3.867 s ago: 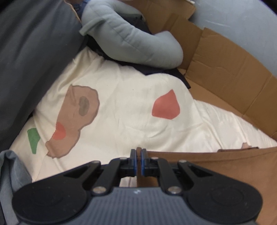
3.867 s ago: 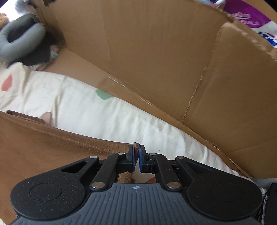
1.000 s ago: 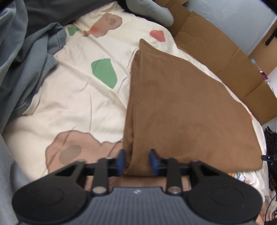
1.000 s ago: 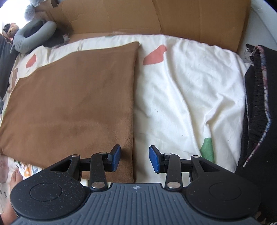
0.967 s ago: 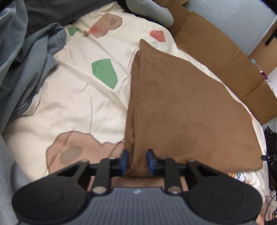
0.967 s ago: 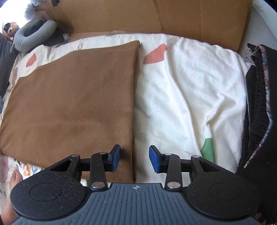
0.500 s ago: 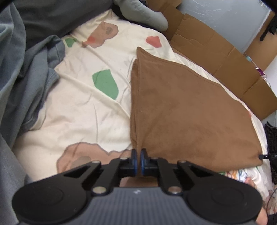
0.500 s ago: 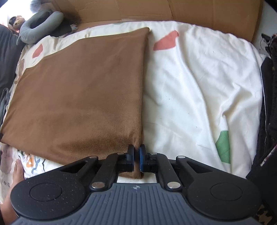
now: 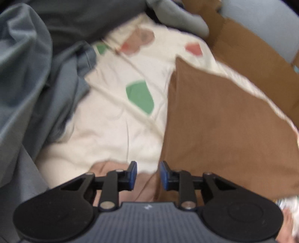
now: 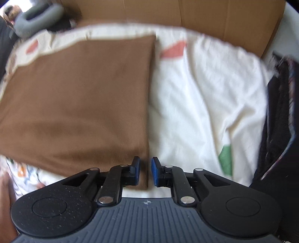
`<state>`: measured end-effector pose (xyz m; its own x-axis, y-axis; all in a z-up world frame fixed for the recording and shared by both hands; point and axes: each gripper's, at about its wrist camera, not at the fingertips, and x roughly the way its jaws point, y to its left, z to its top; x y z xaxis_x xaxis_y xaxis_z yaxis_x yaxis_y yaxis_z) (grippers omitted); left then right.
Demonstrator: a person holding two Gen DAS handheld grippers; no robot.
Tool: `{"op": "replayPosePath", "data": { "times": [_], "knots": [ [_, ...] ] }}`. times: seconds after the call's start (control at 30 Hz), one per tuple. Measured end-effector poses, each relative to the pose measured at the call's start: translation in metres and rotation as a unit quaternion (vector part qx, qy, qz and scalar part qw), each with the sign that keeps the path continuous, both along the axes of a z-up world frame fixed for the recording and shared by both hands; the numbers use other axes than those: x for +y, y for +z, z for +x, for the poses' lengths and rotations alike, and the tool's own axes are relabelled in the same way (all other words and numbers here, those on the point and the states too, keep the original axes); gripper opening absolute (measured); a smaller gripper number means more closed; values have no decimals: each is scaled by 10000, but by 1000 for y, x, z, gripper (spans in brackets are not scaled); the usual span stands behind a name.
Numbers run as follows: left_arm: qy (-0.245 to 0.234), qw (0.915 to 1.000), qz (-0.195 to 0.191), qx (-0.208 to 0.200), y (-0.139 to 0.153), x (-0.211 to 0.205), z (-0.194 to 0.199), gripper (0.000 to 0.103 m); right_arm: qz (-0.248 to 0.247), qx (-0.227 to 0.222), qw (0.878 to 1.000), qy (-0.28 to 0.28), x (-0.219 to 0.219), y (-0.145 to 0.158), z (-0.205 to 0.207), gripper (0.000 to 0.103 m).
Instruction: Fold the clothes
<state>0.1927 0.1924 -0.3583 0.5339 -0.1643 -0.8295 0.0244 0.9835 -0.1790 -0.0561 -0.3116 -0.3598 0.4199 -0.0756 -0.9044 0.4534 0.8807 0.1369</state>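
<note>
A brown cloth point(image 9: 224, 121), folded into a flat rectangle, lies on the cream patterned bedsheet point(image 9: 121, 121). My left gripper point(image 9: 147, 174) hovers at its near left corner. The jaws are opening, and the cloth's edge runs just inside the right finger, with no pad pressing on it. In the right wrist view the same brown cloth point(image 10: 78, 97) fills the left half. My right gripper point(image 10: 145, 172) stands at the near right corner. Its jaws are opening too, with the corner lying loose between the pads. Both views are blurred by motion.
Crumpled grey-blue garments point(image 9: 37, 89) are heaped to the left of the sheet. Cardboard walls point(image 9: 252, 56) point(image 10: 205, 15) line the far side. A grey neck pillow point(image 10: 37, 16) lies at the far left corner, and a dark stack of clothes point(image 10: 280, 121) sits at the right.
A second ago both grippers stood open around the cloth's near corners, then shut on them half a second ago. Now both have parted again and the left has lifted slightly.
</note>
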Motion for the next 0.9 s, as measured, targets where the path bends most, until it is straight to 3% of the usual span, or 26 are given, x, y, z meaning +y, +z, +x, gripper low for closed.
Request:
{"op": "replayPosePath", "data": {
  "times": [0.13,0.43,0.63,0.9],
  "knots": [
    [-501,9983,-141,-266,13,-34,3,40,-66,-287,9995,132,8,13,10,23],
    [-1493,9874,-495,-143,-9,-109,9,41,42,-214,9983,547,33,-10,38,23],
    [-1613,9858,-418,187,-38,-120,15,41,67,-194,9996,185,23,-24,37,22],
    [-1685,9849,-388,133,-33,-121,4,41,-148,-9,9998,-133,10,-18,30,22]
  ]
}}
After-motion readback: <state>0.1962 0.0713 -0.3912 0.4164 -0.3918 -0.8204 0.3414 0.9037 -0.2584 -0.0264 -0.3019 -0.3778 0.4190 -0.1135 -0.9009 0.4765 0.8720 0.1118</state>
